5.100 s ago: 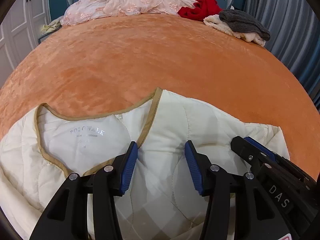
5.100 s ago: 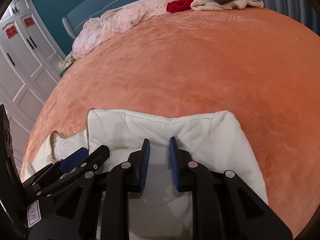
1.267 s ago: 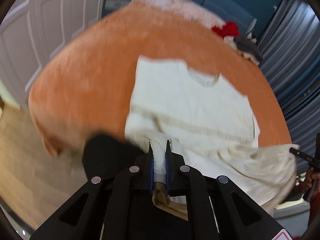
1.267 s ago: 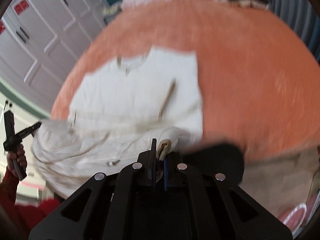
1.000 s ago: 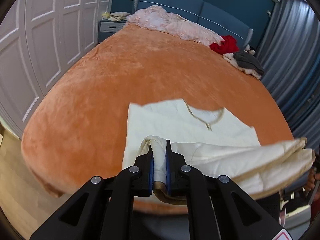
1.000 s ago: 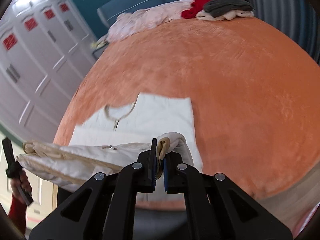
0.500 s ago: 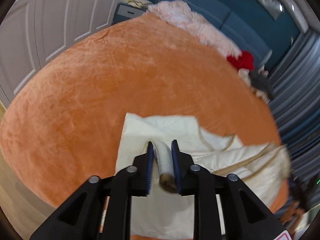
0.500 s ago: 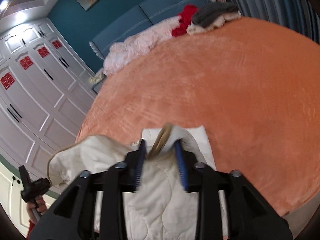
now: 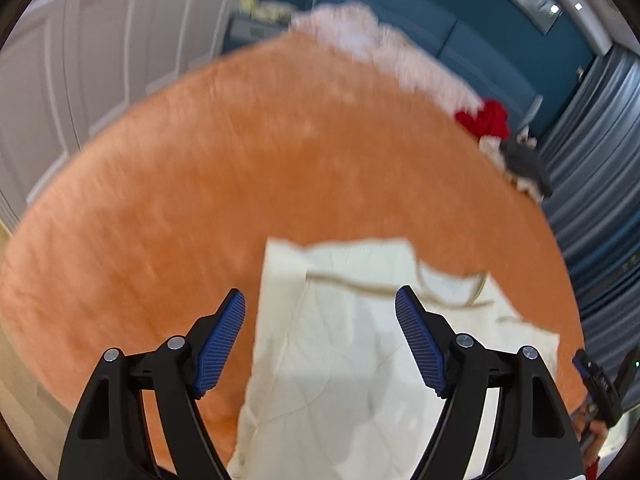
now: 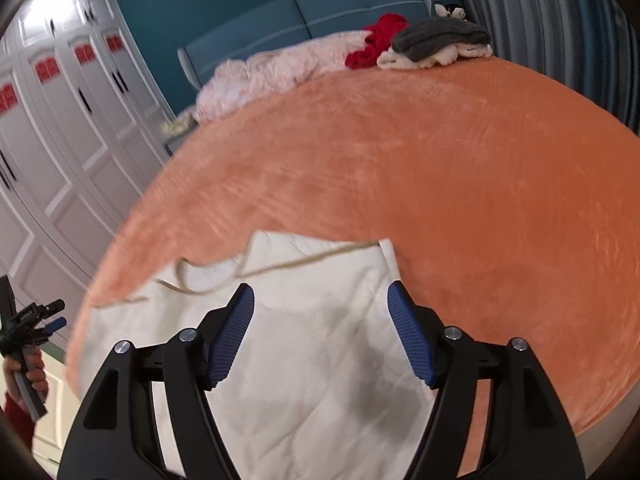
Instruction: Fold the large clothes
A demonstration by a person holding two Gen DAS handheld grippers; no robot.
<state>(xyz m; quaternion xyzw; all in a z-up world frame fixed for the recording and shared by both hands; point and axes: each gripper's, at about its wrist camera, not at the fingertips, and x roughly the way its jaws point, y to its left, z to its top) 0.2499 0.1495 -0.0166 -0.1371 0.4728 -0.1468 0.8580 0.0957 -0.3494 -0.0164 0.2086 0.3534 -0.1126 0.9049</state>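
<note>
A cream quilted garment [image 9: 352,344] with tan trim lies folded over on the near part of the orange bed [image 9: 248,168]. My left gripper [image 9: 320,300] hangs over its left edge, jaws opening, nothing pressed between the blue pads. In the right wrist view the same garment [image 10: 320,320] lies below my right gripper [image 10: 320,292], whose jaws are also opening, with the cloth lying loose beneath them. The other gripper [image 10: 36,316] shows at the far left, in a person's hand.
At the head of the orange bed [image 10: 440,168] lie a pink quilt [image 10: 280,68], a red garment [image 10: 380,40] and a grey and white pile [image 10: 440,44]. White wardrobe doors [image 10: 60,120] line the left. Grey curtains [image 9: 600,200] hang on the right.
Both grippers held folds of the garment's hem a second ago. They came down toward the bed, the jaws spread, and the cloth dropped flat onto the garment's upper half.
</note>
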